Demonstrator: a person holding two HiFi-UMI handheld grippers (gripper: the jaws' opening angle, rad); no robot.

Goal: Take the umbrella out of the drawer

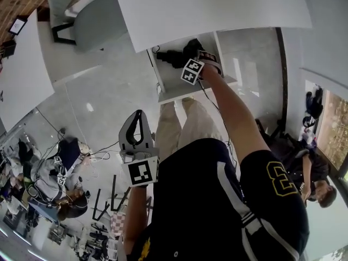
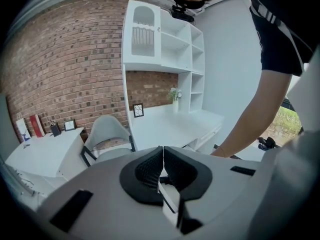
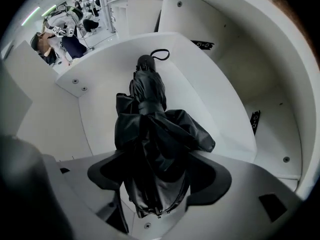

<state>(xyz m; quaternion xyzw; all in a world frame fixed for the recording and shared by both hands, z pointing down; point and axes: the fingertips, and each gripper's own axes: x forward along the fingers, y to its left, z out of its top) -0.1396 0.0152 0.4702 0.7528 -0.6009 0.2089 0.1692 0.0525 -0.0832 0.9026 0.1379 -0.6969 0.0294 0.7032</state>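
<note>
A black folded umbrella (image 3: pixel 147 134) lies in the open white drawer (image 3: pixel 210 99), its handle and strap loop (image 3: pixel 150 59) pointing away from me. My right gripper (image 3: pixel 159 176) points straight down into the drawer. Its jaws stand wide on either side of the umbrella's loose fabric, which fills the gap between the pads (image 3: pixel 102 173). In the head view the right gripper (image 1: pixel 191 49) reaches into the drawer (image 1: pixel 163 88) beside the umbrella (image 1: pixel 169 56). My left gripper (image 1: pixel 139 114) hangs at the person's side, shut with nothing in it (image 2: pixel 162 156).
The white desk top (image 1: pixel 206 4) overhangs the drawer. A grey chair (image 1: pixel 87 10) stands at the far left, and another white desk (image 1: pixel 22 75) lies further left. A person (image 1: pixel 318 192) sits at the lower right; others sit at the lower left (image 1: pixel 65 200).
</note>
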